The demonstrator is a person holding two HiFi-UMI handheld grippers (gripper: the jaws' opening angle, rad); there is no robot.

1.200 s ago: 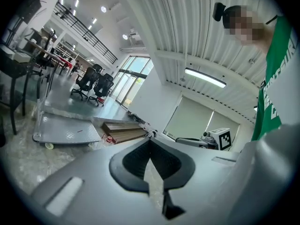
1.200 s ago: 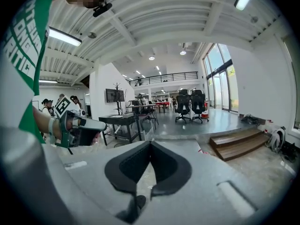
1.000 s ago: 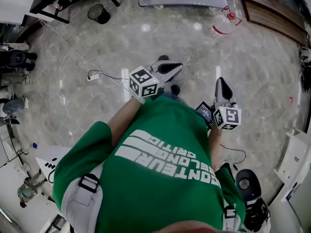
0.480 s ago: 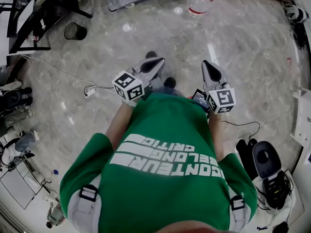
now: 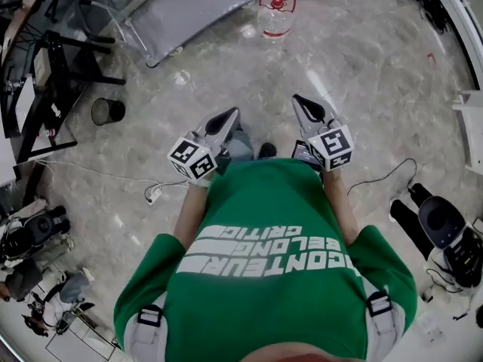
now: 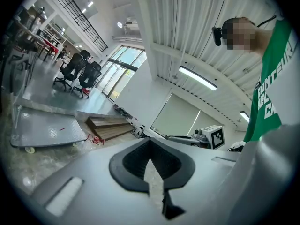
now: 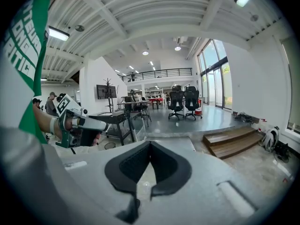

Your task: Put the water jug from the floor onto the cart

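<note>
The clear water jug (image 5: 275,17) with a red cap stands on the marble floor at the top of the head view. Just left of it is the grey flat cart (image 5: 189,10). My left gripper (image 5: 230,113) and right gripper (image 5: 298,100) are held out side by side in front of my chest, both shut and empty, well short of the jug. In the left gripper view the shut left gripper (image 6: 150,140) points past the cart (image 6: 47,130), and the jug (image 6: 96,138) shows small beside it. The right gripper (image 7: 150,143) hides the jug; the cart's edge (image 7: 187,142) peeks out behind it.
A black waste bin (image 5: 108,111) and a black desk frame (image 5: 60,74) stand at the left. A white cable with a plug strip (image 5: 153,194) runs across the floor. Black equipment (image 5: 441,225) sits at the right. Wooden steps (image 7: 232,142) lie beyond the cart.
In the head view the jug and cart have slid from the upper right to the upper middle and left. Both grippers have moved with me across the floor and stayed shut.
</note>
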